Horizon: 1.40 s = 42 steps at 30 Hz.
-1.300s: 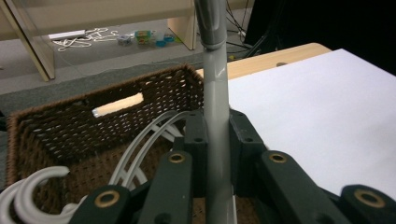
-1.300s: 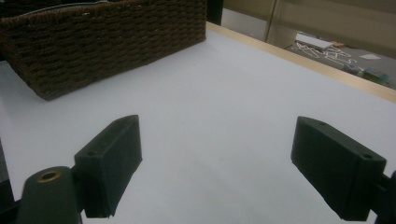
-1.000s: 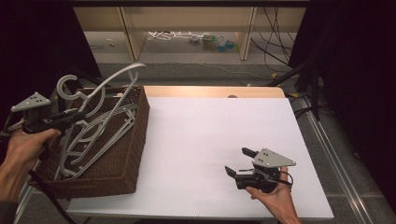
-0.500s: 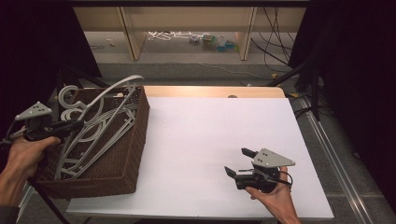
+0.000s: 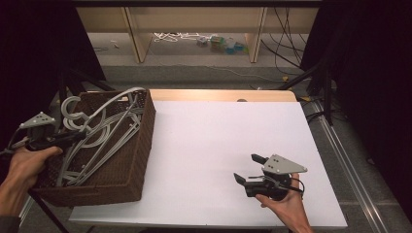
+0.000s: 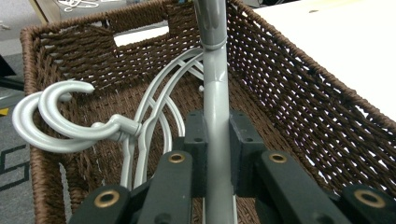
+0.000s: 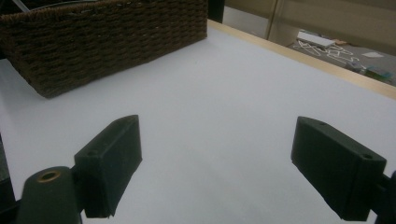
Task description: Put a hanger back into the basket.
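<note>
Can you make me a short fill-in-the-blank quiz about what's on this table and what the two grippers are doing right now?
1. The grey hangers lie piled inside a brown woven ____.
2. The left gripper is shut on the ____ bar of one hanger.
3. The right gripper hovers over the white table with its jaws ____.
4. In the high view, the basket sits toward the table's ____ side.

Missing words: basket; grey; open; left
</note>
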Each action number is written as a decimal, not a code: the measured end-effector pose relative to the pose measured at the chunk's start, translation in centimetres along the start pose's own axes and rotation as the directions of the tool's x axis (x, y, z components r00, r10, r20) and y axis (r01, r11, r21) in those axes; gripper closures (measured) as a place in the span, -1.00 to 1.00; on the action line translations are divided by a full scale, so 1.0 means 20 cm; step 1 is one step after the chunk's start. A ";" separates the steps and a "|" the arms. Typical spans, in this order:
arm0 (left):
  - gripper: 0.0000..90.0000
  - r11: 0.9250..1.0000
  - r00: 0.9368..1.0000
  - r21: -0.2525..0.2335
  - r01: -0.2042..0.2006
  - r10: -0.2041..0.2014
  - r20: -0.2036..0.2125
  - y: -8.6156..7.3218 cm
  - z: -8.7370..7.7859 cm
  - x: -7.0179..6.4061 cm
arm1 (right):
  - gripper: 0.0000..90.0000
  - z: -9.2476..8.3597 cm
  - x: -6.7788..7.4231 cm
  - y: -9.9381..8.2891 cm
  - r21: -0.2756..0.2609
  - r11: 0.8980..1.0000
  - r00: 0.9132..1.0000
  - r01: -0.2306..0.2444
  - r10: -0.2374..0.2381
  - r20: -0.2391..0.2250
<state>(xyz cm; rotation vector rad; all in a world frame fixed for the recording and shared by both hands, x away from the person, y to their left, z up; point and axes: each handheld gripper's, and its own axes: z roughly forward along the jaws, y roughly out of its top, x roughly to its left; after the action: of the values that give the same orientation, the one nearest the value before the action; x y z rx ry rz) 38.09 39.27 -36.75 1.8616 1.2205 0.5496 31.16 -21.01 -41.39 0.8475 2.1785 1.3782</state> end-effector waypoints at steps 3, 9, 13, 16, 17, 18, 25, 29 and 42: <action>0.77 1.000 1.000 0.019 0.006 -0.006 0.007 -0.01 0.01 0.00 | -0.62 0.00 0.00 0.00 0.003 1.000 1.000 0.001 -0.001 -0.002; 0.77 0.999 1.000 0.040 0.008 -0.008 0.005 -0.01 0.03 0.00 | -0.62 0.00 0.00 0.00 0.001 1.000 1.000 0.002 -0.002 0.002; 0.77 0.996 1.000 0.089 -0.008 0.008 0.004 -0.01 0.05 0.00 | -0.62 0.00 0.00 0.00 0.004 1.000 1.000 0.002 -0.002 0.002; 0.77 0.992 1.000 0.128 0.003 -0.005 0.013 -0.02 0.08 0.00 | -0.62 0.00 0.00 0.00 0.006 1.000 1.000 -0.002 0.002 -0.004; 0.77 0.991 1.000 0.132 0.012 -0.016 0.023 -0.04 0.08 0.01 | -0.62 0.01 0.00 0.00 0.002 1.000 1.000 0.000 0.000 -0.004; 0.77 0.990 0.999 0.138 0.017 -0.022 0.030 -0.05 0.08 0.01 | -0.62 0.01 0.00 -0.01 0.005 1.000 1.000 -0.001 0.001 -0.004; 0.77 0.989 0.999 0.150 0.014 -0.019 0.035 -0.05 0.08 0.03 | -0.62 0.00 0.00 -0.01 0.009 1.000 1.000 0.001 -0.001 -0.004; 0.77 0.975 1.000 0.222 -0.009 0.006 0.015 -0.04 0.12 0.04 | -0.62 0.01 0.00 -0.01 0.009 1.000 1.000 -0.002 0.002 -0.005; 0.74 0.966 1.000 0.259 -0.004 0.008 -0.016 -0.06 0.18 0.05 | -0.62 0.01 0.00 -0.01 0.008 1.000 1.000 -0.003 0.003 -0.006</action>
<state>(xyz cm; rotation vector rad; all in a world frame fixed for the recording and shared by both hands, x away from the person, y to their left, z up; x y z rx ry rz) 40.42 38.89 -39.87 2.0816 1.3513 0.4253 31.24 -21.00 -41.53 0.8505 2.1892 1.3759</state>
